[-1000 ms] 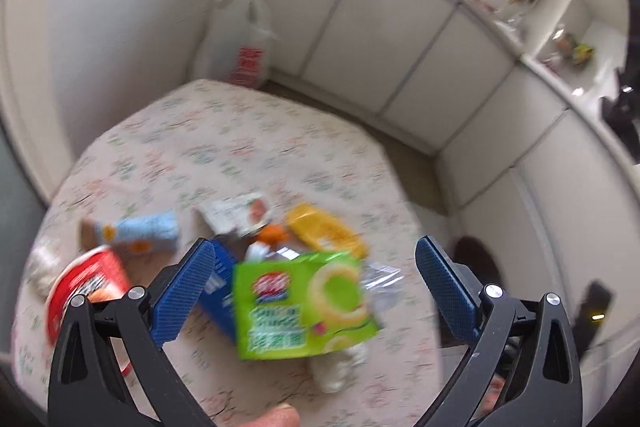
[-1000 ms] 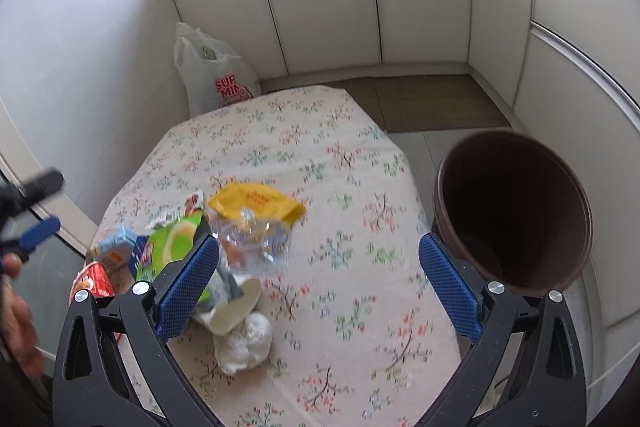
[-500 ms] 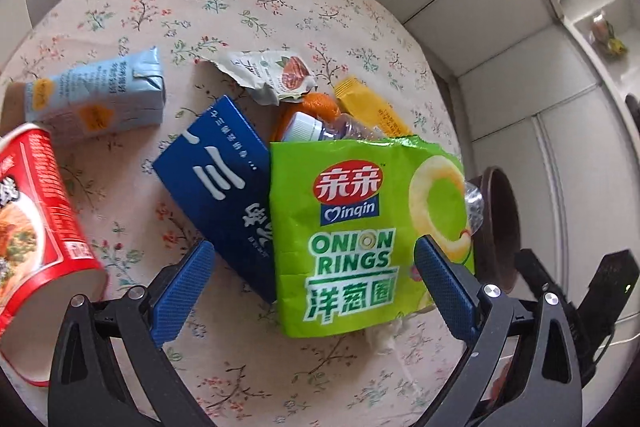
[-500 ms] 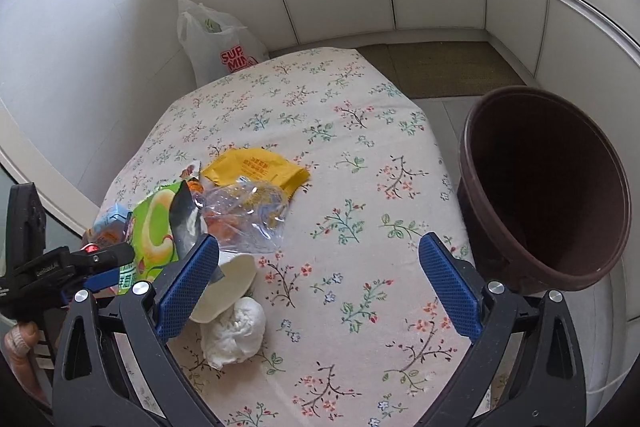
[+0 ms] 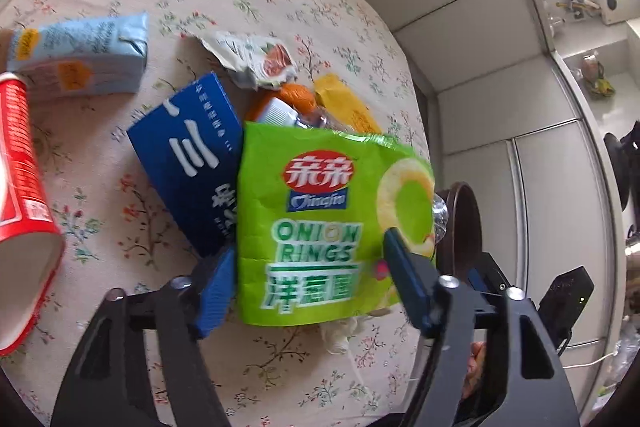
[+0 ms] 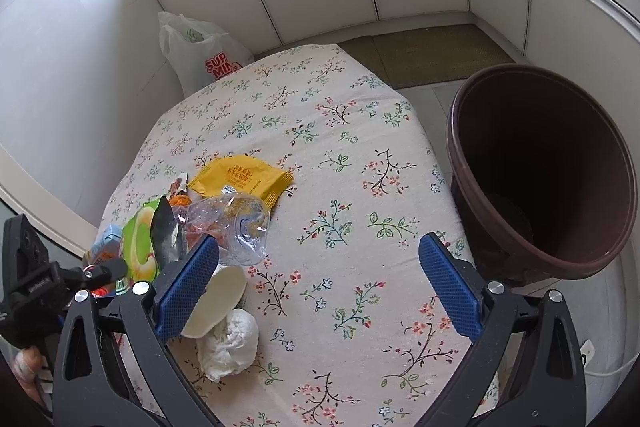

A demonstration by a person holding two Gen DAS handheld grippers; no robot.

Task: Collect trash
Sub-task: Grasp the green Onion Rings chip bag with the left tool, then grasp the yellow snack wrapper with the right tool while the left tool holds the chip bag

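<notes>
Left gripper (image 5: pixel 308 269) is angled down over the trash pile on the floral-clothed counter (image 6: pixel 340 147). Its blue fingers (image 5: pixel 214 291) have just been closing and now flank the lower part of the green onion rings bag (image 5: pixel 320 223); whether the pads press on it cannot be told. The bag lies over a blue box (image 5: pixel 188 155) and a clear plastic bottle (image 6: pixel 236 227). A light blue carton (image 5: pixel 80 59) and a red cup (image 5: pixel 20 179) are seen to the left, a torn wrapper (image 5: pixel 256 61) and a yellow packet (image 6: pixel 240 179) beyond. Right gripper (image 6: pixel 320 283) is held with fingers wide apart, nothing between them, above bare cloth. A crumpled white tissue (image 6: pixel 230 343) lies just beside its left finger. A brown bin (image 6: pixel 540 167) stands off the counter's right edge.
</notes>
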